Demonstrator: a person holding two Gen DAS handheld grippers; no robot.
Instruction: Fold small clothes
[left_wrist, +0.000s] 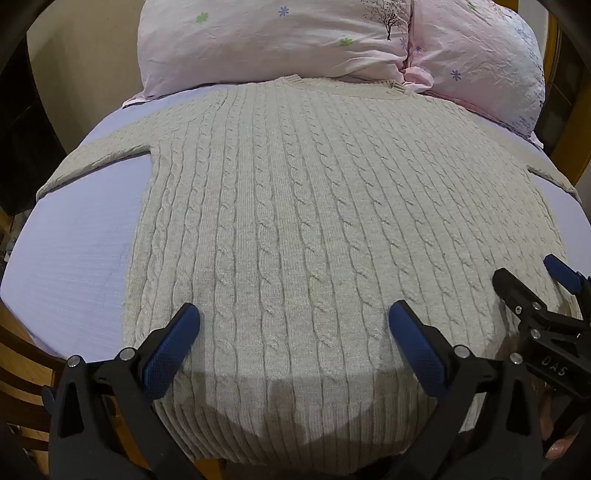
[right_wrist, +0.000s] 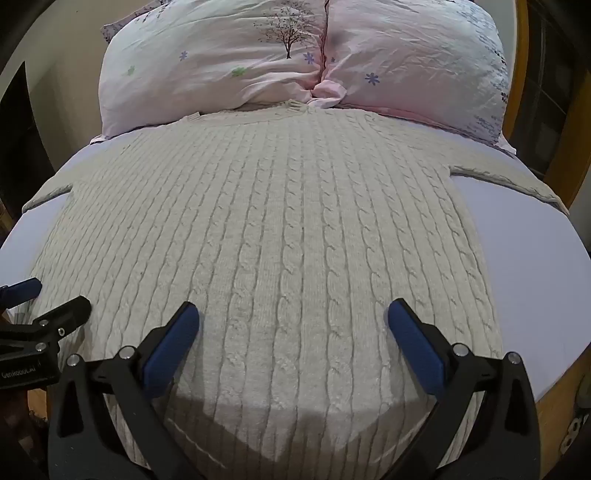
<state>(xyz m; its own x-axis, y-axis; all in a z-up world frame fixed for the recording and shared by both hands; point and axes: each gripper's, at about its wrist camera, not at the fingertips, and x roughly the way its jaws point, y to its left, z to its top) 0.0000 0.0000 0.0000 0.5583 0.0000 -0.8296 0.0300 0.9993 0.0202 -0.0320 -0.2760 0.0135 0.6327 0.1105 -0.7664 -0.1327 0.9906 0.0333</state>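
A cream cable-knit sweater lies flat on the bed, collar toward the pillows, both sleeves spread out to the sides. It also fills the right wrist view. My left gripper is open and empty, hovering over the sweater's lower left part near the hem. My right gripper is open and empty over the lower right part. The right gripper shows at the right edge of the left wrist view; the left gripper shows at the left edge of the right wrist view.
The sweater rests on a lavender bedsheet. Two pink floral pillows lie at the head, touching the collar. A wooden bed frame runs along the right side and shows at the lower left.
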